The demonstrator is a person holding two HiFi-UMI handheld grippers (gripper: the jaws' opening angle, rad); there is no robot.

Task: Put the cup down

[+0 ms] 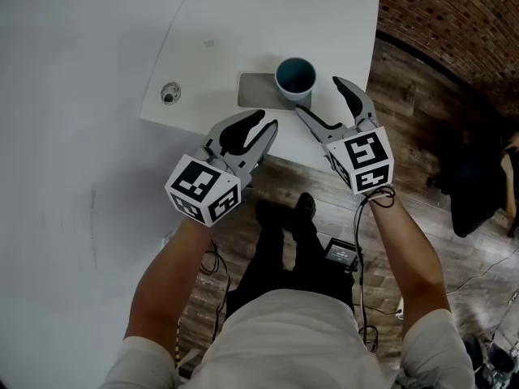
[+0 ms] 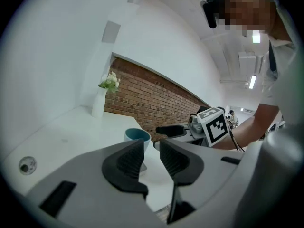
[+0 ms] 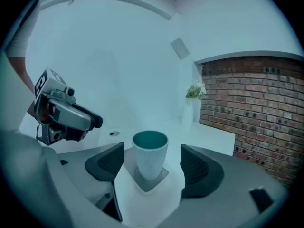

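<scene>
A white cup point(image 1: 294, 77) with a teal inside stands upright on a grey square coaster point(image 1: 253, 90) near the front edge of the white table point(image 1: 243, 23). My right gripper point(image 1: 319, 96) hovers just right of the cup, open and not touching it. In the right gripper view the cup point(image 3: 150, 156) shows between the spread pads point(image 3: 111, 161), a little beyond them. My left gripper point(image 1: 265, 125) hangs over the table's edge, in front of the cup and to its left. Its jaws stand a small gap apart with nothing in them. The cup point(image 2: 137, 137) shows beyond the left gripper point(image 2: 151, 152).
A round cable hole point(image 1: 169, 94) sits at the table's left corner. A white vase with flowers point(image 2: 102, 99) stands at the far end by the brick wall point(image 1: 454, 14). Below the table edge are wooden floor, the person's legs and a black box with cables point(image 1: 340, 254).
</scene>
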